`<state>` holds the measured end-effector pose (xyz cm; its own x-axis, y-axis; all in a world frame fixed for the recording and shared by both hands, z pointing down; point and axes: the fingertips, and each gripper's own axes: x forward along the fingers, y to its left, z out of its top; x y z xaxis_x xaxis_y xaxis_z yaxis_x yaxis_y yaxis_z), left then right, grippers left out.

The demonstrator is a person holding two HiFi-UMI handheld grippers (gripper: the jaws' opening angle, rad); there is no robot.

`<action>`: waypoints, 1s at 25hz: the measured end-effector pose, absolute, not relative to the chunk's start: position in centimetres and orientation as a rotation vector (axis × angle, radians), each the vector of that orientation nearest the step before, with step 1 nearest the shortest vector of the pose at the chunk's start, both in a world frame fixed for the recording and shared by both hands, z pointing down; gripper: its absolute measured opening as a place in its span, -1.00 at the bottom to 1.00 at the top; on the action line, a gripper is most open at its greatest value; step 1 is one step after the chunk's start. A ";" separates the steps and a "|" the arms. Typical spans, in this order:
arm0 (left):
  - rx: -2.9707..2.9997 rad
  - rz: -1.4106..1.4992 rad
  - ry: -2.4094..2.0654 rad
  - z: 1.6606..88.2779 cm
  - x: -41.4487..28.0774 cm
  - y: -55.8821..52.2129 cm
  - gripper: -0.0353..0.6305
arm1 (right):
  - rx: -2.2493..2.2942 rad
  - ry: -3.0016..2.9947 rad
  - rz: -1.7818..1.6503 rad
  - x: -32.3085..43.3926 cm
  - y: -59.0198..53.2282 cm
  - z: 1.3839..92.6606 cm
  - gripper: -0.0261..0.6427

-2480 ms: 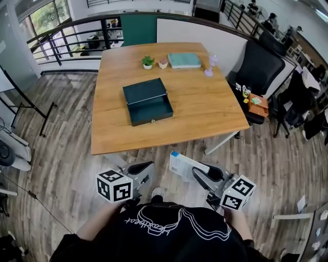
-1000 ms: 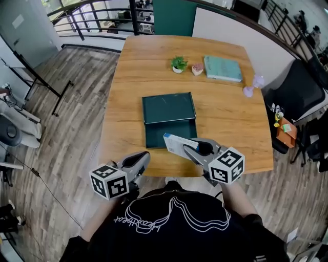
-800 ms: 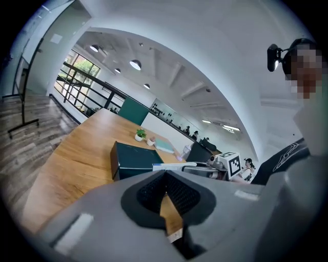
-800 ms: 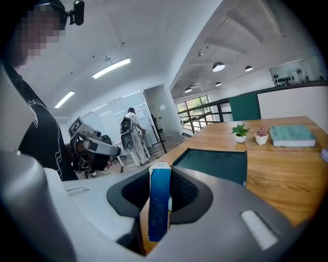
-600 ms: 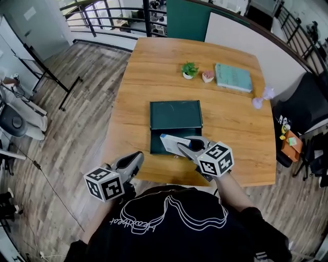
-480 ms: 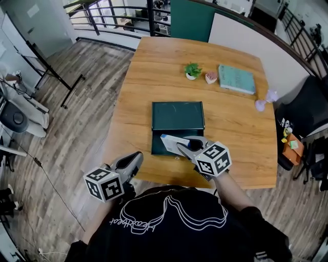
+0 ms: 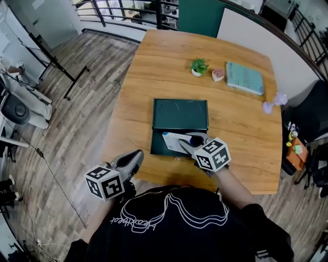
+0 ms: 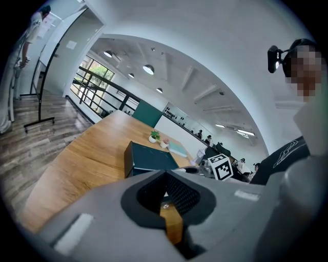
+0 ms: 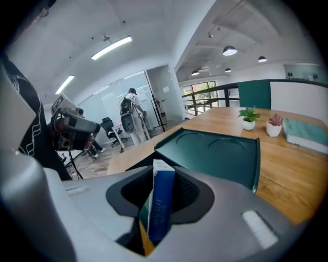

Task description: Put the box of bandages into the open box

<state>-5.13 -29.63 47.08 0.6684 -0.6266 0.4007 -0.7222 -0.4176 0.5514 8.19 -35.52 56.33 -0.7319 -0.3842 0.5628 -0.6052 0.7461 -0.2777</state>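
Observation:
A dark green open box (image 7: 180, 115) lies on the wooden table (image 7: 148, 77), its lid folded back flat. My right gripper (image 7: 185, 143) is shut on the white and blue box of bandages (image 7: 174, 139) and holds it over the box's open front half. In the right gripper view the bandage box (image 9: 160, 204) stands on edge between the jaws, with the green lid (image 9: 215, 156) just beyond. My left gripper (image 7: 129, 162) hangs shut and empty at the table's near edge, left of the green box (image 8: 146, 159).
At the table's far side stand a small potted plant (image 7: 198, 66), a little pink pot (image 7: 218, 75), a teal book (image 7: 245, 78) and a pale purple object (image 7: 272, 104). A black chair (image 7: 312, 110) is at the right. A railing (image 7: 118, 10) runs behind the table.
The right gripper has carried the bandage box from below the table's edge forward over the open green box. The left gripper has stayed at the near edge.

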 end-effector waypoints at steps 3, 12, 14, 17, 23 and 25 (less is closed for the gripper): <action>2.152 0.172 -1.036 47.8 -4.8 -29.8 -0.89 | 0.739 -2.445 0.631 8.6 -35.7 56.8 -0.54; 2.152 0.170 -1.019 48.9 -3.7 -30.7 -0.89 | 0.800 -2.332 0.451 10.9 -36.6 57.9 -0.28; 2.152 0.168 -1.019 48.9 -3.7 -30.8 -0.89 | 0.812 -2.321 0.435 11.3 -36.7 57.9 -0.22; 2.159 0.169 -1.014 48.8 -3.6 -30.9 -0.89 | 0.850 -2.303 0.421 12.0 -37.0 57.9 -0.14; 2.172 0.176 -1.002 48.4 -4.1 -30.6 -0.89 | 0.935 -2.293 0.413 12.8 -37.5 57.0 -0.05; 2.177 0.179 -0.994 48.2 -4.3 -30.4 -0.89 | 0.956 -2.292 0.420 13.0 -37.2 56.7 -0.04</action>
<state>-4.34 -30.38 48.21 0.6922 -0.6023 0.3977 -0.7033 -0.4391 0.5591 12.98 -37.23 56.70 -0.5507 -0.5287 0.6458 -0.7235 0.6882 -0.0536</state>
